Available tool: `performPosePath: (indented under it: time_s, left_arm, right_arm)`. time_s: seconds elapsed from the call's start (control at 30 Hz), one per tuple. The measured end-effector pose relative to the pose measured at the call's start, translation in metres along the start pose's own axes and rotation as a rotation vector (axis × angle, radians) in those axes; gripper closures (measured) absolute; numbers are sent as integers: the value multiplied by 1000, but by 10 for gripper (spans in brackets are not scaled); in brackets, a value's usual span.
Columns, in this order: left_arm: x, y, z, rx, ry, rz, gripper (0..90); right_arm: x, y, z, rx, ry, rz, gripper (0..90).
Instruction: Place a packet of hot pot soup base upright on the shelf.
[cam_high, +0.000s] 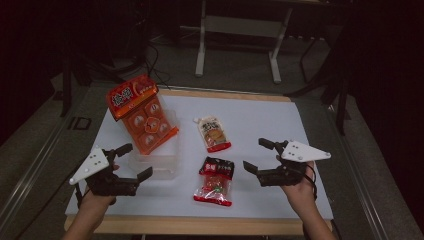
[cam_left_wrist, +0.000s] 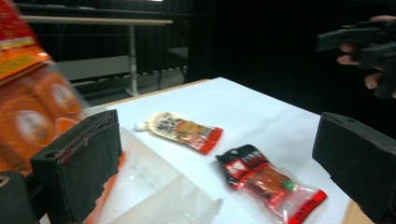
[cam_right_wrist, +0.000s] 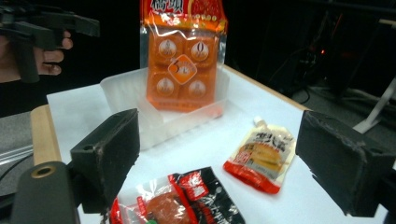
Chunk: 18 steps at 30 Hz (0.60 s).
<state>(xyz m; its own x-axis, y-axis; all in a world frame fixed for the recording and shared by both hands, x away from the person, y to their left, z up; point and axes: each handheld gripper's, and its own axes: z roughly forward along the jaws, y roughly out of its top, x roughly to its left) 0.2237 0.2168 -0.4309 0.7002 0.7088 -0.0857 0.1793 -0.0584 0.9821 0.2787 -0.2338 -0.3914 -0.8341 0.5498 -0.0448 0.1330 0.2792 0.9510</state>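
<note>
A large orange snack bag (cam_high: 140, 112) (cam_right_wrist: 183, 53) stands tilted inside a clear plastic tray (cam_high: 159, 161) (cam_right_wrist: 130, 100) at the table's left. A small spouted pouch (cam_high: 214, 133) (cam_left_wrist: 180, 130) (cam_right_wrist: 261, 154) lies mid-table. Nearer the front edge lies a red-and-black packet (cam_high: 216, 180) (cam_left_wrist: 268, 179) (cam_right_wrist: 180, 200). My left gripper (cam_high: 134, 162) (cam_left_wrist: 219, 172) is open beside the tray's near left corner, holding nothing. My right gripper (cam_high: 259, 155) (cam_right_wrist: 217, 163) is open to the right of the packet, also holding nothing.
A white sheet (cam_high: 260, 120) covers the wooden table (cam_high: 200, 226). Table legs and a frame (cam_high: 237, 40) stand on the dark floor beyond the far edge. Open sheet lies at the back right.
</note>
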Motion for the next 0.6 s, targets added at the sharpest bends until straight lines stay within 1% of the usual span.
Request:
performPosePath:
  time_s: [0.1, 0.17, 0.23, 0.27, 0.33, 0.4, 0.43, 0.47, 0.5, 0.53, 0.6]
  left_arm:
    - [-10, -4, 6, 10, -48, -12, 18]
    - [-17, -7, 11, 17, -78, -3, 18]
    - [-24, -9, 17, 19, -105, 3, 18]
    - [-26, -9, 19, 20, -116, 9, 18]
    - [-31, -11, 23, 25, -126, 19, 18]
    - [-38, -14, 27, 40, -142, 47, 18]
    - [-40, -15, 29, 49, -140, 58, 18]
    - [-42, -16, 30, 53, -146, 64, 18]
    - [-44, -18, 31, 52, -156, 62, 18]
    - [-46, -20, 33, 56, -163, 63, 18]
    - [-48, -23, 34, 54, -168, 67, 18]
  right_arm:
    - [3, -3, 4, 14, 8, -6, 124]
    - [5, -6, 8, 36, 18, -2, 123]
    - [6, -9, 12, 53, 13, 2, 123]
    - [5, -11, 14, 59, 20, 15, 122]
    - [3, -14, 17, 72, 35, 44, 113]
    - [2, -17, 21, 82, 31, 52, 110]
    - [1, -18, 23, 93, 46, 64, 110]
    - [0, -19, 24, 86, 42, 70, 110]
    - [-1, -19, 25, 78, 41, 88, 110]
    - [-3, -20, 27, 82, 62, 99, 110]
    - [-6, -23, 32, 88, 54, 110, 110]
